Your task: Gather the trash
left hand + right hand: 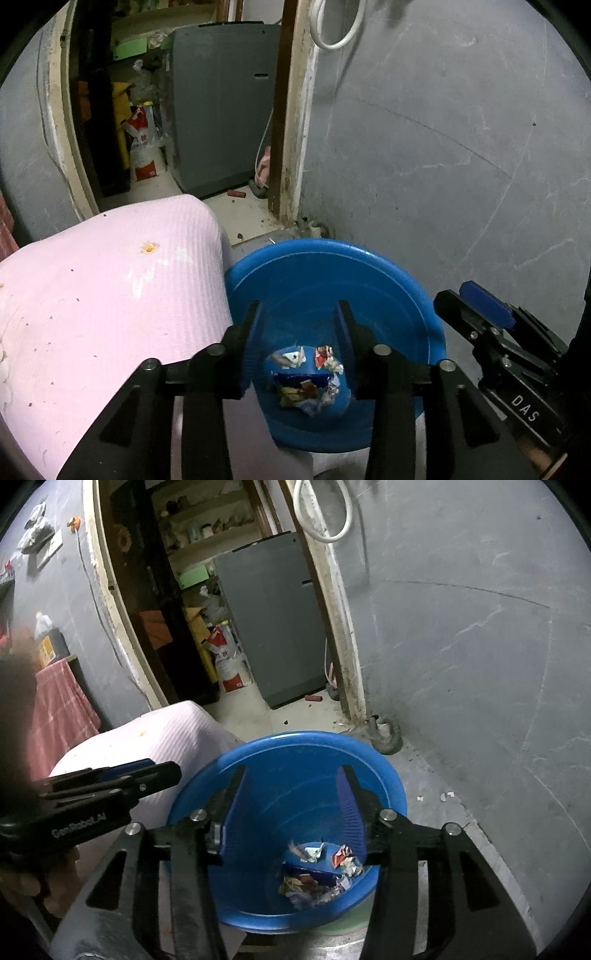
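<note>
A grey, scuffed concrete wall and bare floor close in this dim corner, and everything of interest sits low in the foreground. Nearest the cameras, both claws hang over a blue plastic basin. The left claw stands spread with nothing between its fingers; the right claw is likewise spread and empty, its blue pads clear of the rim. At the bottom of the basin lies the trash: crumpled paper scraps and torn, shiny wrapper pieces in a loose heap. It looks very light, soft and springy, so a pinch should crush it rather than slip. The foil-like bits may slide, and small shreds could drop out of a loose grip. I would take any further piece across a bunched fold, not at a flat edge. Just left of the basin, touching its rim, is a pink ribbed cloth over a tabletop. A few pale scraps lie on the floor to the right. Farther back, a doorway opens onto a grey washing machine and a red-and-white sack.
</note>
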Motion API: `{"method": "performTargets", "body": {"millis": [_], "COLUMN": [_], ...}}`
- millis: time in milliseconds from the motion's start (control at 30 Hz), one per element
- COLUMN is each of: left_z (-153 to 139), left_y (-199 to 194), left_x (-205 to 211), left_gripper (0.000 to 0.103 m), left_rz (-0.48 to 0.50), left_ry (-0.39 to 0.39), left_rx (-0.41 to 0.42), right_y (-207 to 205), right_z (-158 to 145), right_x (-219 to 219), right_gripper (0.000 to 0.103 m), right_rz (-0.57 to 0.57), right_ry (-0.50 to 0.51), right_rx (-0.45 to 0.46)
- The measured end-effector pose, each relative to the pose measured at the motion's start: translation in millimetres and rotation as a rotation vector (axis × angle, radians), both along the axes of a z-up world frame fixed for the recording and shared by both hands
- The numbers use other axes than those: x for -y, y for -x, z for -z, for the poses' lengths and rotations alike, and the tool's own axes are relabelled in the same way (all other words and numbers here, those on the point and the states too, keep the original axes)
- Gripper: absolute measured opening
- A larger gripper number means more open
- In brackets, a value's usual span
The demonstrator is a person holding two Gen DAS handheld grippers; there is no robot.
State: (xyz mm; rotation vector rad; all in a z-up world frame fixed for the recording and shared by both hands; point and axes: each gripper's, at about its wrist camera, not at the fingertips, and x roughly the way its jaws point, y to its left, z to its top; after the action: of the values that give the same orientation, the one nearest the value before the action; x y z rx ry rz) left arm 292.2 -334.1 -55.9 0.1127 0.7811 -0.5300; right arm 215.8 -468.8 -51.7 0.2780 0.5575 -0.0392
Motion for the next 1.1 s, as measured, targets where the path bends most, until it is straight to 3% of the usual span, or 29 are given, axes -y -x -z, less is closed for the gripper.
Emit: {"method": "performTargets", "body": {"millis": [200, 400, 467, 567, 767, 1100], "left_z": [-16.7, -39.5, -47.5, -60.1, -82.8, -109.0], "left_y": [4.3, 7.5, 10.7, 17.7, 31.6, 75.4], "left_x": [-12.9, -35.5, -43.9, -55.2, -92.4, -134.8], "left_gripper": [0.049, 0.070, 0.084, 0.094, 0.100, 0.101], "left_rz": [-0.030, -0.077, -0.097, -0.124, -0.174, -0.202], "left_ry": [0.029, 0.064, 0.076, 0.097, 0.170, 0.236], "left_rx": [0.031, 0.069, 0.088, 0.123, 0.170, 0.208], "right_y": [7.8, 16.8, 20.0, 26.9, 43.2, 83.5], "right_z": [-17.6, -38.4, -44.7, -55.4, -76.2, -103.6], "right_x": [2.7, -2.4, -5.2, -10.3, -22.6, -54.2], "right_gripper": [0.058, 0.072, 0.079, 0.087, 0.102, 0.103], "right_rz": [0.024, 0.043, 0.047, 0.051, 0.054, 0.044], "right_ry": [0.015, 0.038, 0.042, 0.049, 0.065, 0.116], "right_rx": [0.041, 0.079, 0.090, 0.112, 0.155, 0.221]}}
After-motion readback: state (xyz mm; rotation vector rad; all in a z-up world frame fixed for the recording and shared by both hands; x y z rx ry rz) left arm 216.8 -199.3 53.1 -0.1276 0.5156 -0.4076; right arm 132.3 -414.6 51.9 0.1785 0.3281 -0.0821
